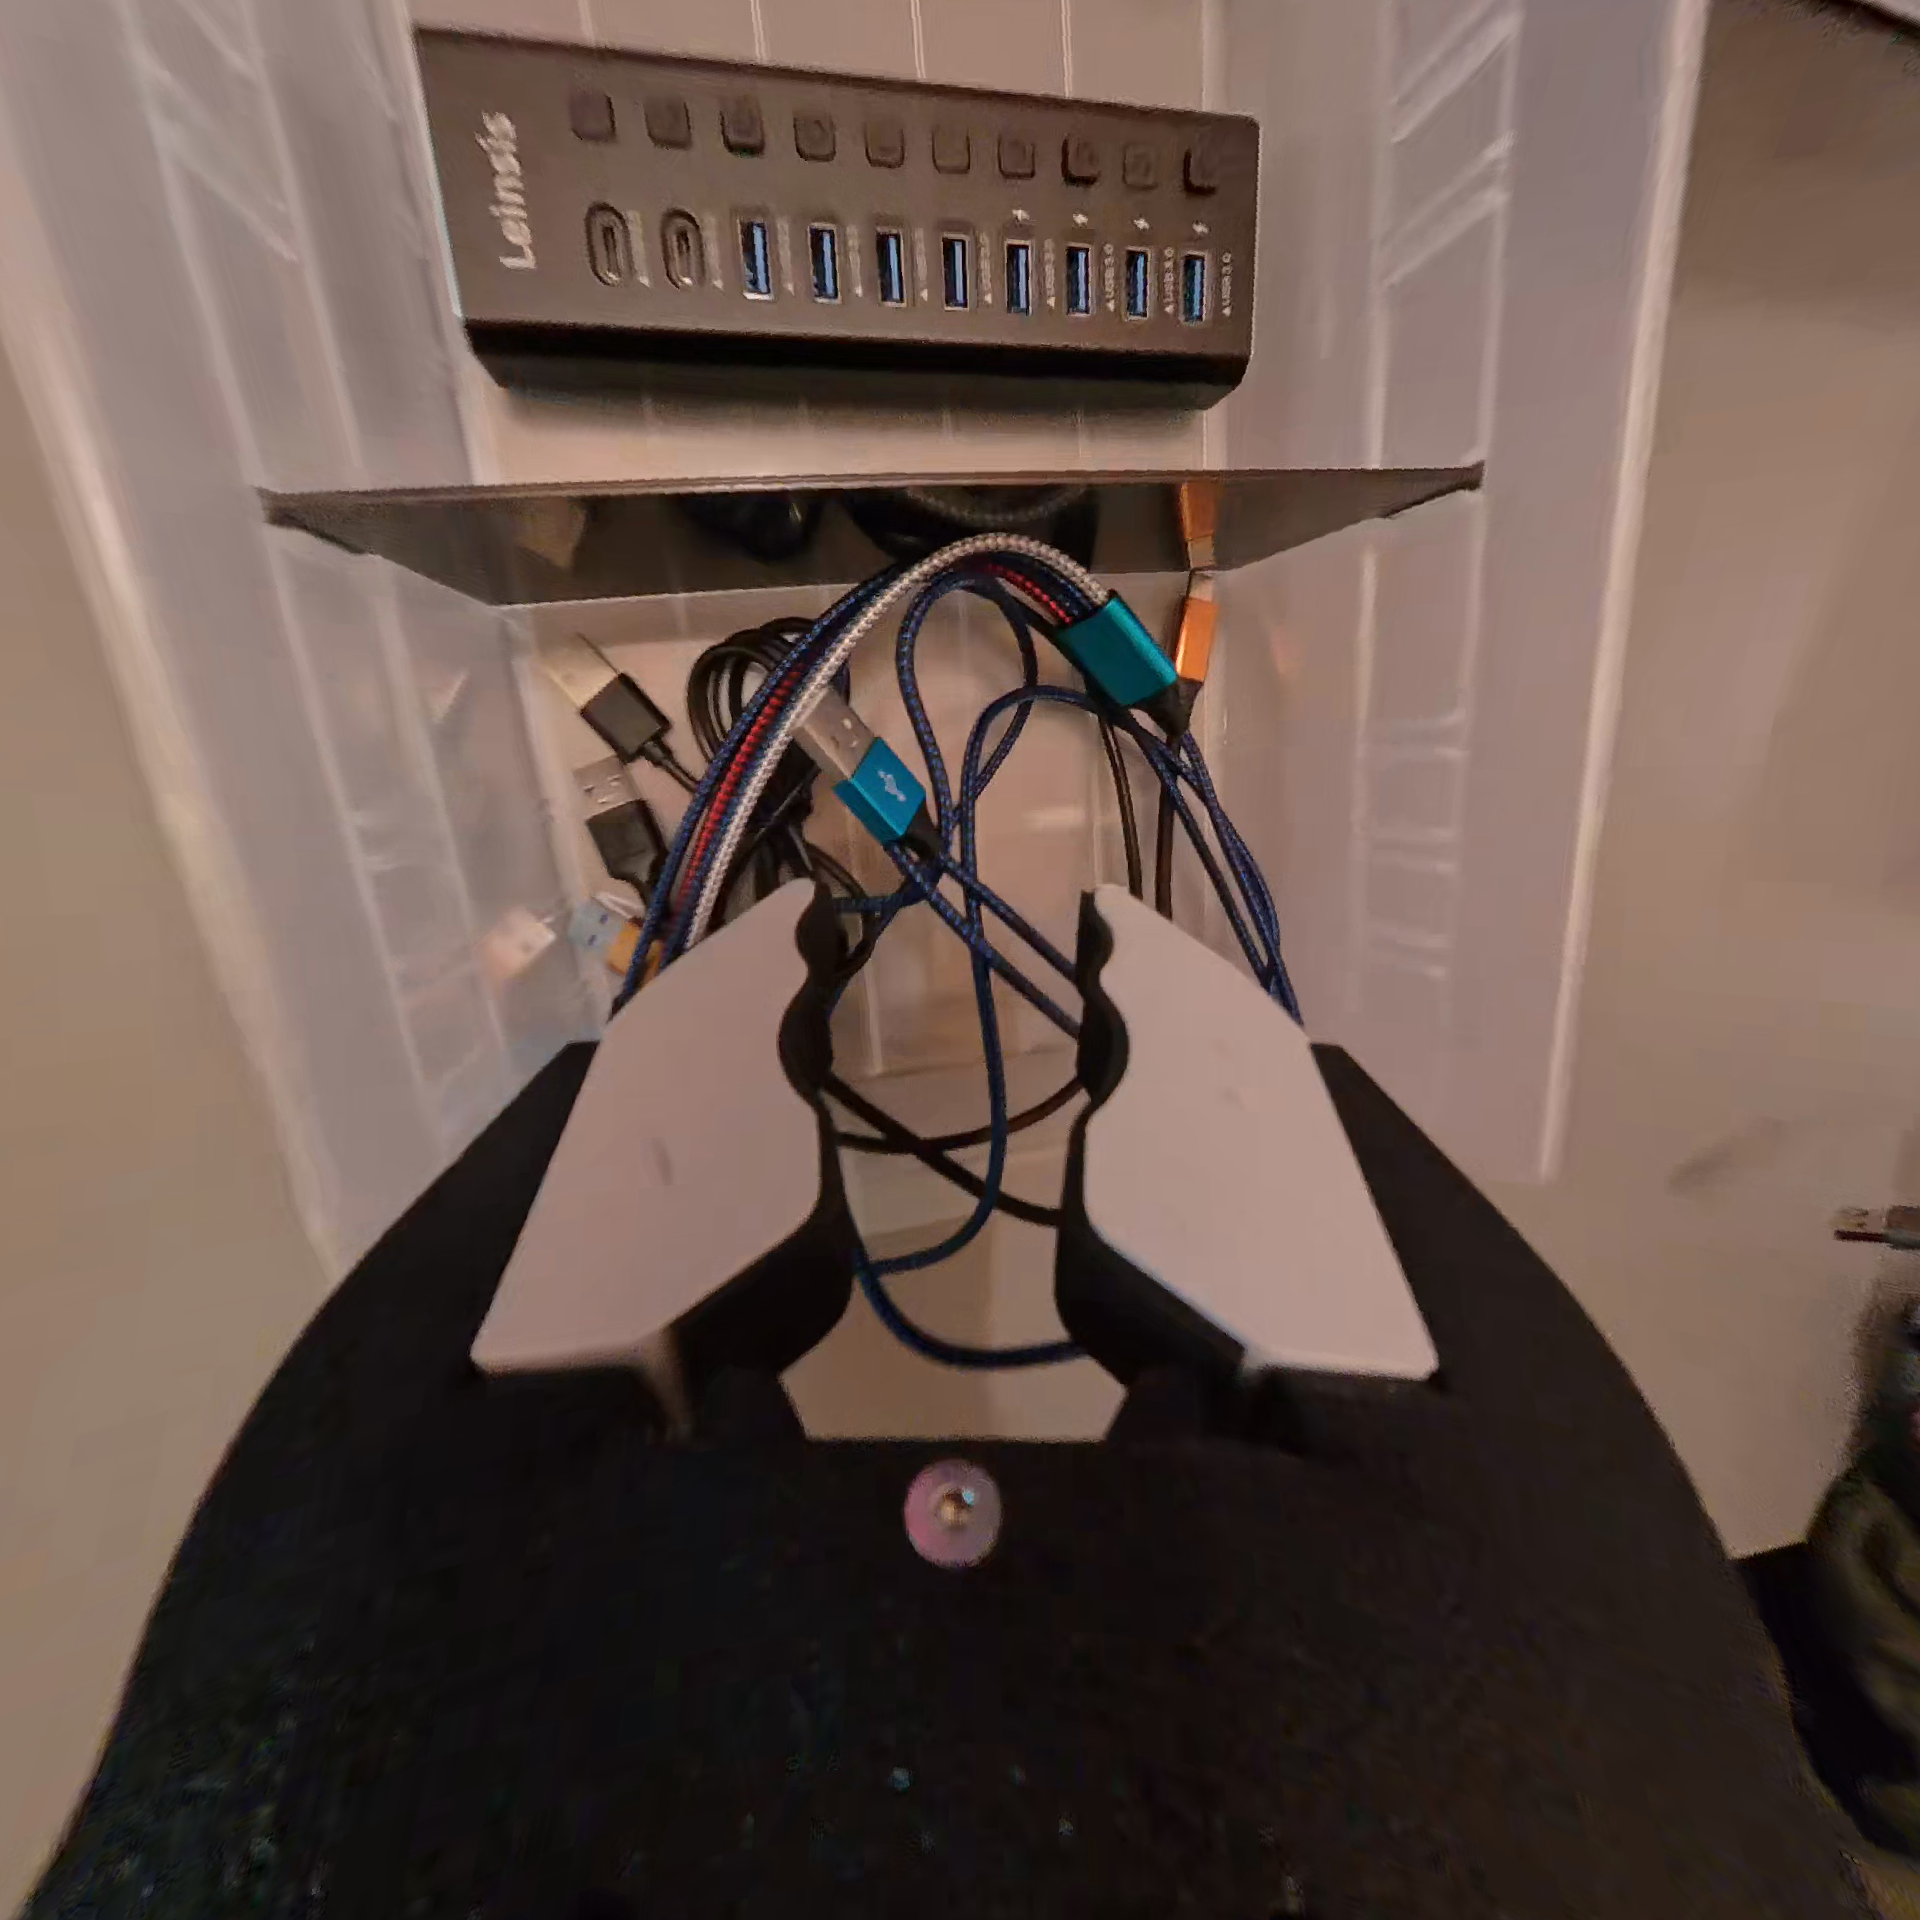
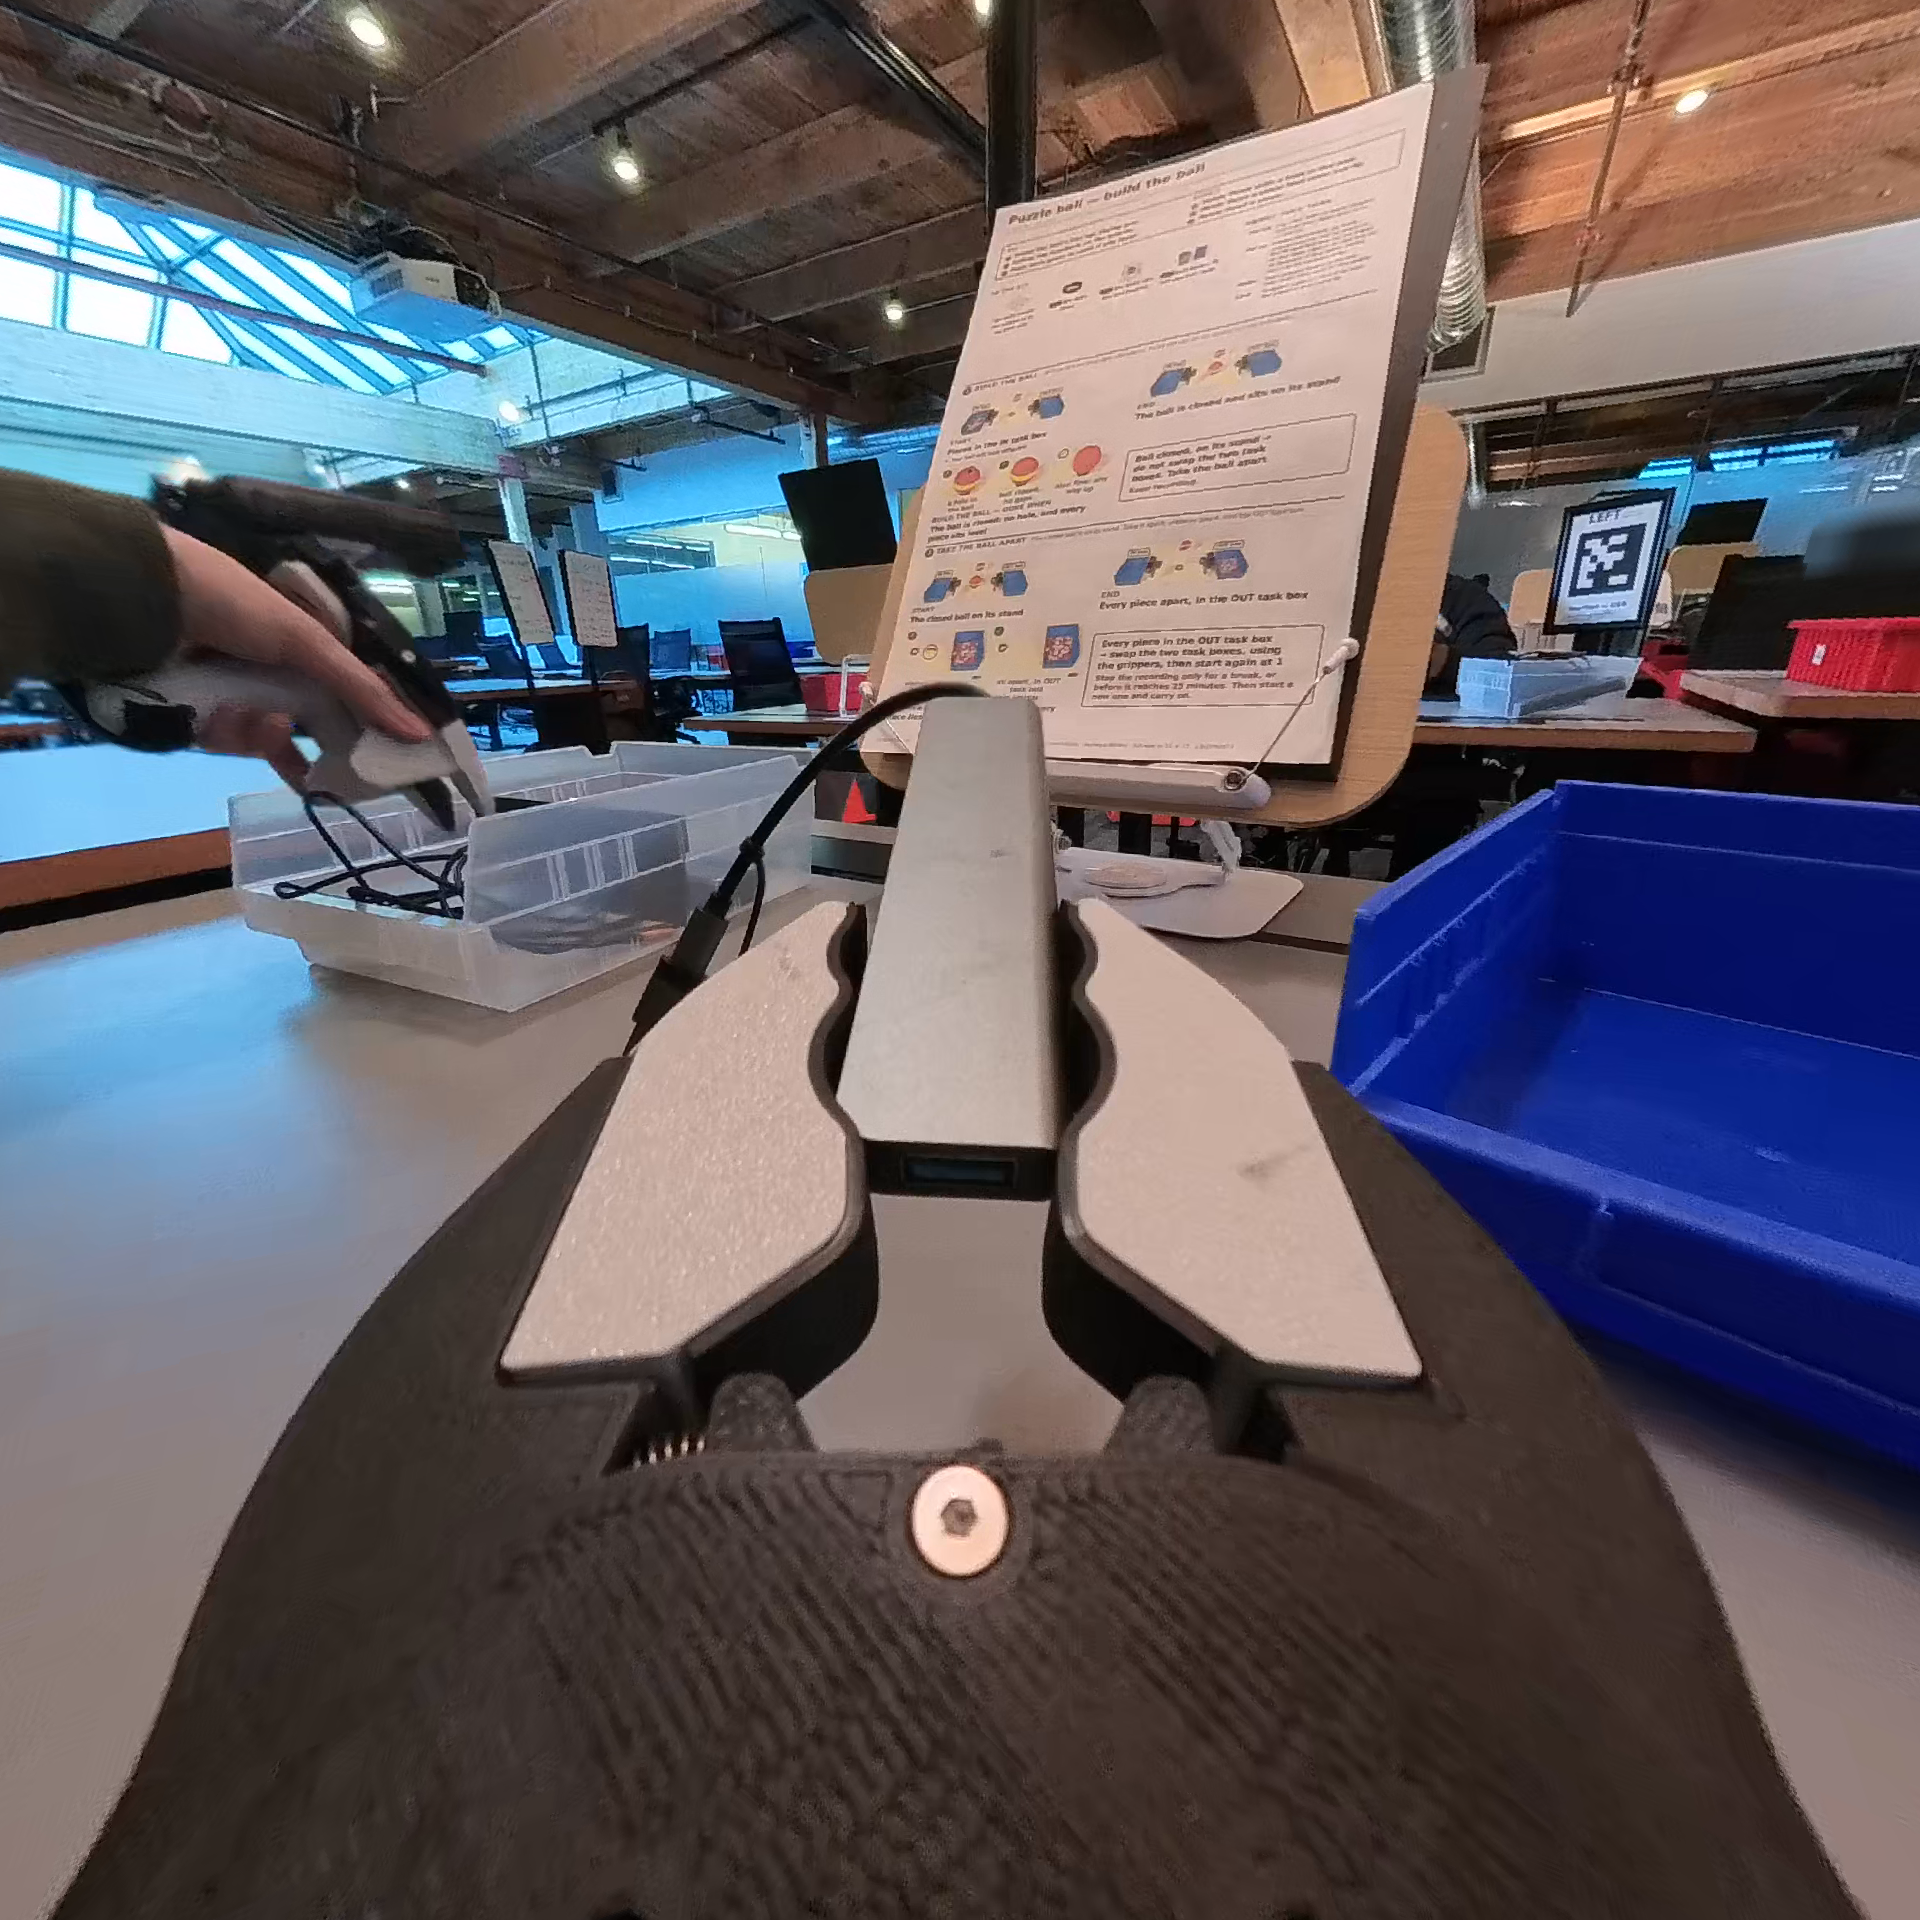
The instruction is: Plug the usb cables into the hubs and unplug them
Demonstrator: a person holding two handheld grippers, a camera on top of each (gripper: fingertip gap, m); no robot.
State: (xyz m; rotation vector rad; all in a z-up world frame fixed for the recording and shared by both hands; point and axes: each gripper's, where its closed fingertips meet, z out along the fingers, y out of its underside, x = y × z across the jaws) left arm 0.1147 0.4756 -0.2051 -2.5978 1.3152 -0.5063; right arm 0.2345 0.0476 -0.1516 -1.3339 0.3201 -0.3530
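Nothing plugged yet: left gripper (image 1: 945,914) gapes over tangled USB cables (image 1: 935,831), lower centre; right gripper (image 2: 961,925) clamps slim grey hub (image 2: 956,935).

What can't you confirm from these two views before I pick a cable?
- Left wrist view: the black hub's far edge, cut off by the top of the picture.
- Left wrist view: cable bundle routing, hidden behind the divider.
- Right wrist view: slim grey hub's side ports, hidden by the right gripper's jaws.
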